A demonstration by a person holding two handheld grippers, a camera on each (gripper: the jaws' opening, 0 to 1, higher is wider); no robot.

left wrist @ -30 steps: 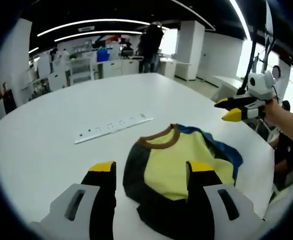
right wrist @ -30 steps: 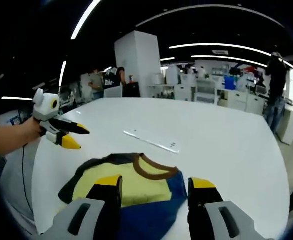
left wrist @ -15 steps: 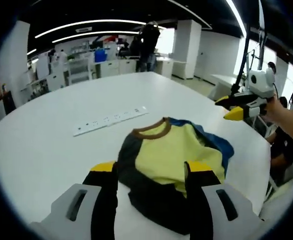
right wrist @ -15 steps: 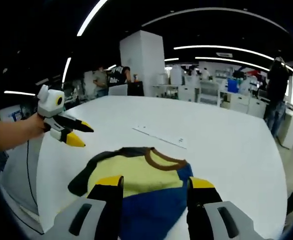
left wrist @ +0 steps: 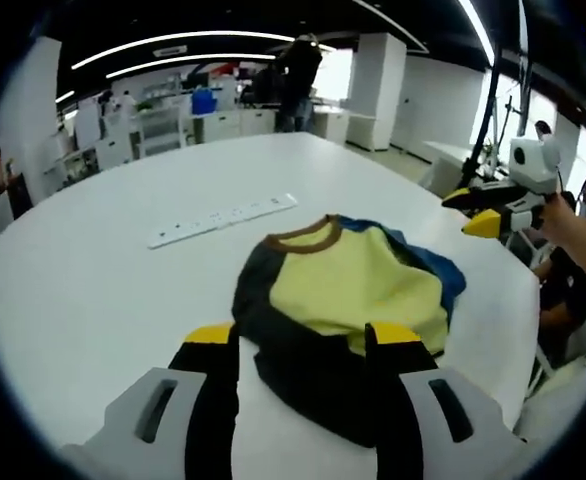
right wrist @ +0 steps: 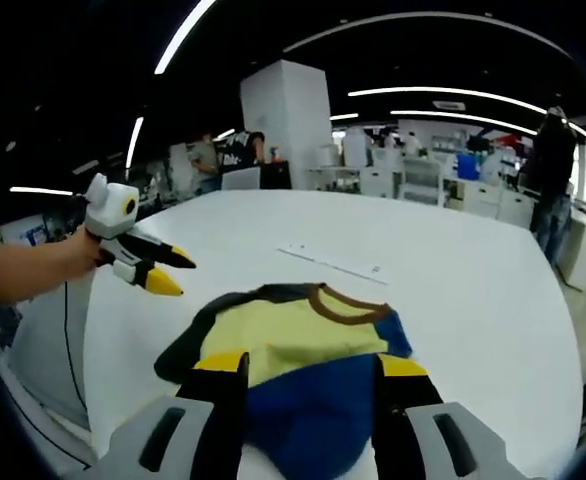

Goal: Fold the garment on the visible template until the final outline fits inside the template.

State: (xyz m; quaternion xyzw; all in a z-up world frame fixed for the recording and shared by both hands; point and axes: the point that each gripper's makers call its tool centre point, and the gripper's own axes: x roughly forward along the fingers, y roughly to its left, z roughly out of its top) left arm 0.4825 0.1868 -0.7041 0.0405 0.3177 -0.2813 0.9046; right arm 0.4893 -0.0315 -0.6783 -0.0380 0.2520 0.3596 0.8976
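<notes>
A crumpled garment (left wrist: 348,290) lies on the round white table (left wrist: 93,290). It has a yellow front, a brown collar, dark sleeves and a blue side. My left gripper (left wrist: 301,338) stands open just in front of its near dark edge, holding nothing. The right gripper (left wrist: 481,210) hovers open above the table's right edge, held by a hand. In the right gripper view the garment (right wrist: 293,345) shows its blue part nearest. My right gripper (right wrist: 311,365) is open over that blue part. The left gripper (right wrist: 171,272) hovers open to the garment's left.
A long white socket strip (left wrist: 223,213) lies on the table beyond the garment, also visible as the strip (right wrist: 335,265). The table edge (left wrist: 518,310) runs close to the garment's right side, where a person (left wrist: 573,290) sits. Benches and people stand far behind.
Both cameras have drawn slightly nearer, so the garment sits lower and larger between the jaws. The garment keeps its shape. Both grippers stay open.
</notes>
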